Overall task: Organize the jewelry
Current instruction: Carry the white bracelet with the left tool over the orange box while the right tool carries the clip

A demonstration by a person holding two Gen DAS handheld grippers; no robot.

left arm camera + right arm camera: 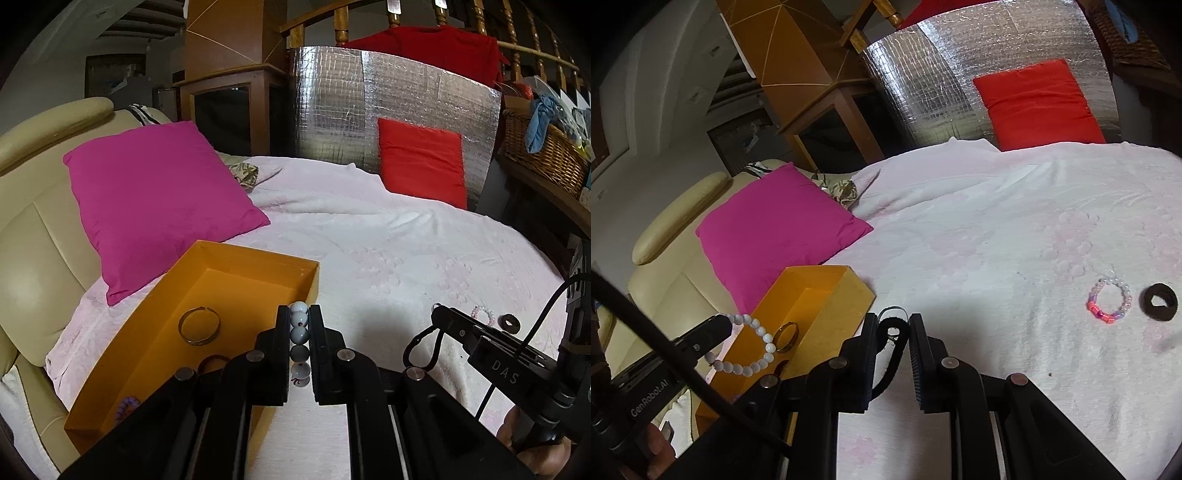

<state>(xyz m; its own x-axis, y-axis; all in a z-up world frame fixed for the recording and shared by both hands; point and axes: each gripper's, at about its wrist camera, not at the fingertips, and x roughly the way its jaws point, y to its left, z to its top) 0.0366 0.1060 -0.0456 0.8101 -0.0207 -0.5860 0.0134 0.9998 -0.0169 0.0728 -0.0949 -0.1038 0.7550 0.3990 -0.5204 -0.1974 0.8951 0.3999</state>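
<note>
The left gripper (299, 325) clamps a white bead bracelet (299, 334), seen edge-on, its lower beads hidden. The right gripper (892, 326) pinches a black band (892, 354) that trails toward the camera.

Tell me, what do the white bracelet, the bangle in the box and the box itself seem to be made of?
White bracelet: smooth glossy beads, perhaps glass or stone. Bangle: thin shiny band, likely metal. Orange box: matte, thin flat walls, probably cardboard.

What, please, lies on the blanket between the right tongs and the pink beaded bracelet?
Nothing: in the right wrist view the stretch of white blanket from the right tongs to the pink beaded bracelet is bare. The black ring lies beyond the bracelet.
</note>
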